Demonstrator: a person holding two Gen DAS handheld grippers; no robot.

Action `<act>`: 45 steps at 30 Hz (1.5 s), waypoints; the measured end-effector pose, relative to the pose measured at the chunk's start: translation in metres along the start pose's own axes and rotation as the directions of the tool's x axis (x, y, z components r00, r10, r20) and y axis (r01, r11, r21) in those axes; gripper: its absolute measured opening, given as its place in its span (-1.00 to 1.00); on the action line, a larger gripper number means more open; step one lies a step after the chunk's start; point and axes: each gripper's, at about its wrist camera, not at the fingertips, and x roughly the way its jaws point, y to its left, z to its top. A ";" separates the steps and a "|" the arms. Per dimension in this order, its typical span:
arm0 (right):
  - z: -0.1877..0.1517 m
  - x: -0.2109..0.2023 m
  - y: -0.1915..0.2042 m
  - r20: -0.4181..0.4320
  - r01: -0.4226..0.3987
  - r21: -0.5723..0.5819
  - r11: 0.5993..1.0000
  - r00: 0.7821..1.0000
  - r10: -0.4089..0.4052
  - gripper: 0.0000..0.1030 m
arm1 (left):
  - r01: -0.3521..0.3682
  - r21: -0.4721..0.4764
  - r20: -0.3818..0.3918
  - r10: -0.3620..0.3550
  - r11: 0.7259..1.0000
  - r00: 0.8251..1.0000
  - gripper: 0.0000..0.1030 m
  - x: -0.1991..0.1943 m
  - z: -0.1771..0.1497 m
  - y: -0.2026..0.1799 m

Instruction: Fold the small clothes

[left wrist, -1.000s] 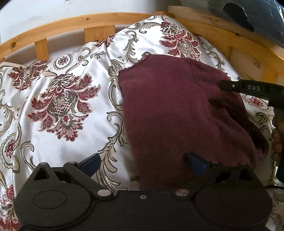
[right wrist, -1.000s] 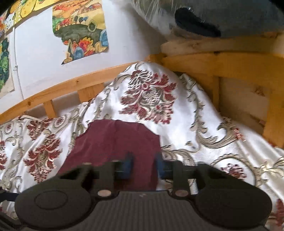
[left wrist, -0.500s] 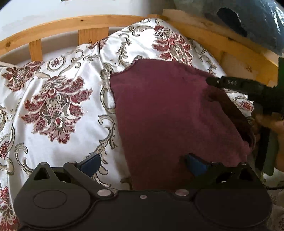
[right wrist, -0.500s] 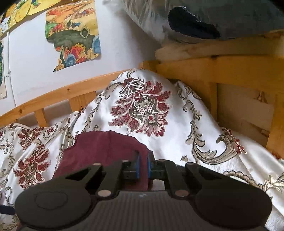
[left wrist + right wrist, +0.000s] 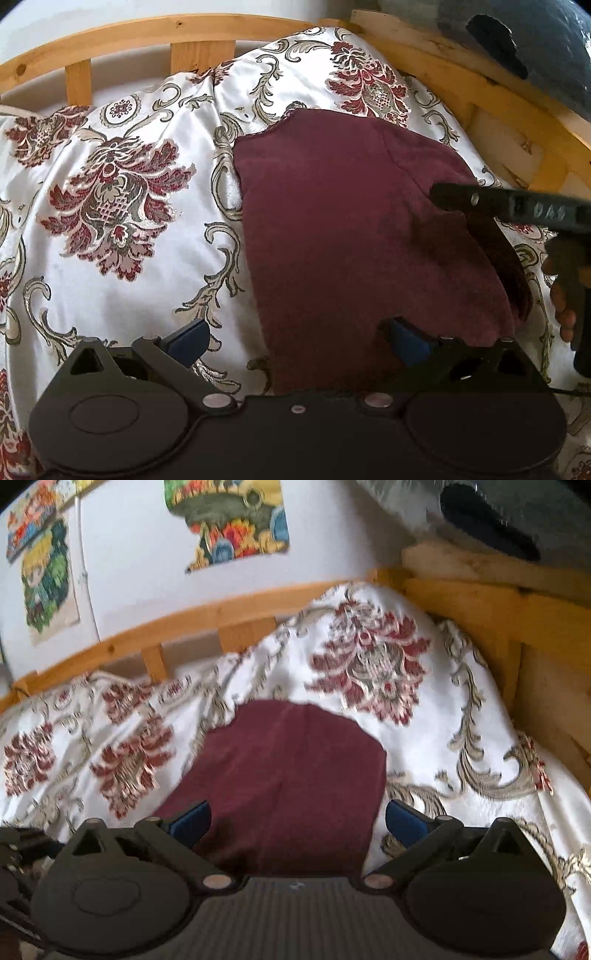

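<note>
I see the maroon garment [image 5: 351, 229] lying flat on the floral bedspread [image 5: 110, 206], a soft, fuzzy-looking knit folded over on itself, with a thin scalloped trim along its far left edge and a darker doubled fold down its right side; its long axis runs from my grippers away toward the wooden bed rail [image 5: 177, 29]; the only writing I can read is raised lettering, roughly "DAS", on the right gripper [image 5: 517, 208] where it reaches in over the cloth's right edge; my left gripper [image 5: 295, 338] is spread wide with the cloth's near edge between its blue pads [image 5: 186, 338], not pinched; the right gripper's [image 5: 297, 819] jaws are opening, the garment below them and untouched by either pad.
</note>
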 end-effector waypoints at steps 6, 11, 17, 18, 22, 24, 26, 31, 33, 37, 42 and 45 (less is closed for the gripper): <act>-0.011 0.012 -0.001 -0.059 0.045 -0.015 0.999 0.997 -0.046 1.00 | 0.004 -0.005 -0.007 -0.004 1.000 1.000 0.99 0.001 0.001 0.000; -0.013 0.018 0.002 -0.064 0.052 -0.025 0.998 0.997 -0.053 1.00 | 0.005 -0.011 -0.010 -0.005 1.000 1.000 0.99 0.001 0.000 0.001; -0.008 0.010 -0.014 0.048 -0.032 0.101 0.994 0.998 0.028 1.00 | 0.016 -0.024 -0.014 -0.016 1.000 1.000 0.99 0.003 -0.001 0.003; -0.008 0.010 -0.020 0.071 -0.059 0.155 0.986 0.996 0.048 1.00 | 0.022 -0.030 -0.017 -0.023 0.999 1.000 0.99 0.003 -0.001 0.005; -0.009 0.016 -0.047 0.139 -0.158 0.341 0.927 0.983 0.116 1.00 | 0.052 -0.079 -0.038 -0.055 0.996 0.998 0.99 0.007 -0.001 0.012; -0.008 0.020 -0.058 0.178 -0.209 0.401 0.892 0.973 0.148 1.00 | 0.067 -0.108 -0.049 -0.072 0.992 0.996 0.99 0.009 -0.001 0.016; -0.008 0.023 -0.066 0.205 -0.231 0.444 0.866 0.967 0.153 1.00 | 0.076 -0.127 -0.059 -0.084 0.989 0.995 0.99 0.010 -0.001 0.019; -0.009 0.021 -0.071 0.220 -0.213 0.467 0.858 0.968 0.120 0.84 | 0.085 -0.122 -0.069 -0.094 0.989 0.993 0.99 0.012 0.001 0.020; -0.009 0.018 -0.072 0.227 -0.196 0.462 0.865 0.969 0.099 0.64 | 0.087 -0.125 -0.068 -0.096 0.988 0.993 0.99 0.012 0.000 0.021; -0.009 0.013 -0.075 0.241 -0.171 0.458 0.872 0.968 0.063 -0.37 | 0.088 -0.121 -0.071 -0.097 0.989 0.993 0.99 0.013 0.000 0.021; -0.001 0.015 -0.066 0.256 -0.142 0.389 0.910 0.966 0.041 -0.76 | 0.083 -0.098 -0.080 -0.091 0.992 0.993 0.99 0.012 0.003 0.020; 0.008 0.021 -0.050 0.249 -0.057 0.285 0.957 0.968 -0.016 -0.80 | 0.079 -0.084 -0.082 -0.085 0.993 0.993 0.99 0.011 0.004 0.019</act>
